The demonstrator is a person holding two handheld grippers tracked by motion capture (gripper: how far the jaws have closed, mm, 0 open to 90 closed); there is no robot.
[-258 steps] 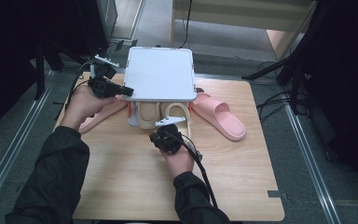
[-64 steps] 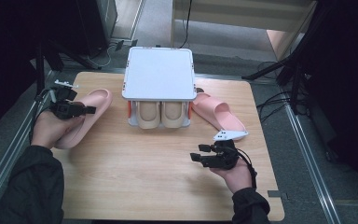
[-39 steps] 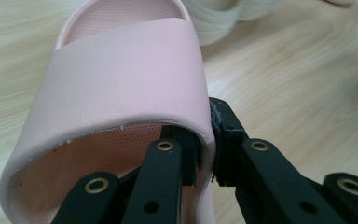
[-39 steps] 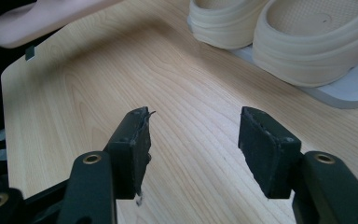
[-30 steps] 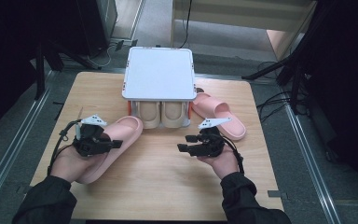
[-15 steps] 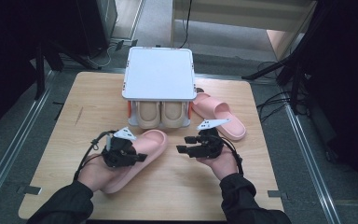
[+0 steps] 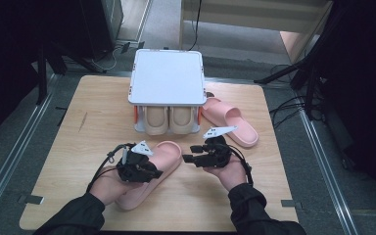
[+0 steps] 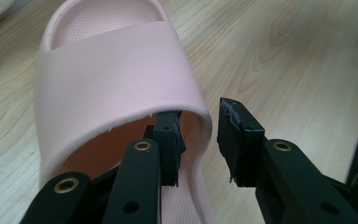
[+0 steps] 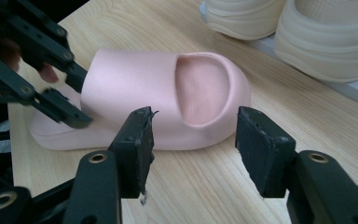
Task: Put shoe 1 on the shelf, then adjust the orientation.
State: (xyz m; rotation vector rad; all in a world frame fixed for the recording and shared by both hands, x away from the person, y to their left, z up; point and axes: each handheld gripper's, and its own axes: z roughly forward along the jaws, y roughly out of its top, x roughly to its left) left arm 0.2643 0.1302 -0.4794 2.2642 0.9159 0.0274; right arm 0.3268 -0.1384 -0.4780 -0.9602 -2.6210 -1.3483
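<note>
Your left gripper straddled the pink slipper strap edge, jaws apart, one inside. Right gripper sat wide apart facing its toe, likely to take over.

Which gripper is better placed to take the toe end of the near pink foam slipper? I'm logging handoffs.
Probably the right. The right gripper is open, its jaws facing the toe of the near pink foam slipper. The left gripper already straddles the strap's side edge near the heel end.
</note>
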